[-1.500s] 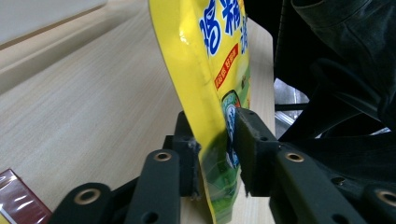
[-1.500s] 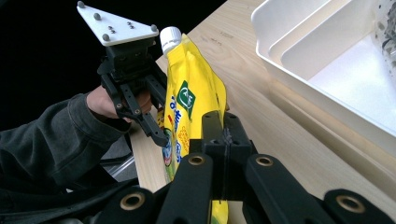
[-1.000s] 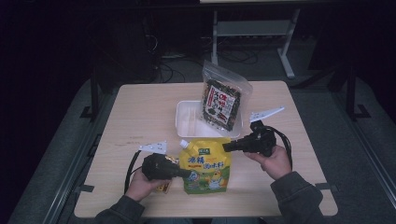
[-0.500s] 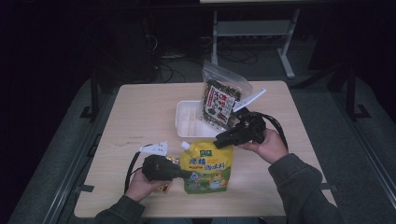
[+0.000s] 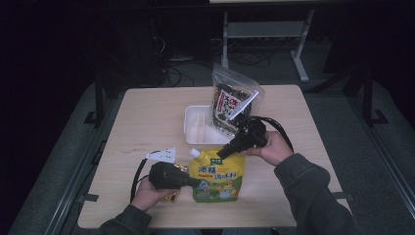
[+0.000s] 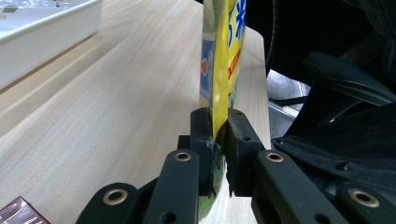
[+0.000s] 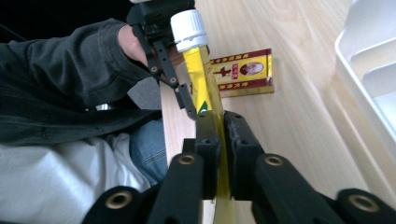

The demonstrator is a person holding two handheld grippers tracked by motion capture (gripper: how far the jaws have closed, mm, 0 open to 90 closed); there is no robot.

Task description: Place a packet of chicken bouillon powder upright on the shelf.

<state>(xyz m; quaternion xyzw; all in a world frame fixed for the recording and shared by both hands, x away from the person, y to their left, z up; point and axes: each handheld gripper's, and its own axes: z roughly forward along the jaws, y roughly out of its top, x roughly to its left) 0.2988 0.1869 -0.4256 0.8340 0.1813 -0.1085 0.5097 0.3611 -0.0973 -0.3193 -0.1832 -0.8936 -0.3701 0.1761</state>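
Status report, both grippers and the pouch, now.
Left gripper shut on pouch. Right gripper just closing, clamped on pouch's top edge. Tray close behind, red packet beside pouch.

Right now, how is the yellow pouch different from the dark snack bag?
The yellow pouch has a white screw cap; the snack bag is a clear bag of dark food with no cap. The pouch is held up on edge by the left tongs and right tongs; no tongs hold the snack bag. The snack bag leans at the white tray; the pouch sits nearer the person. Both are soft food packs on the table.
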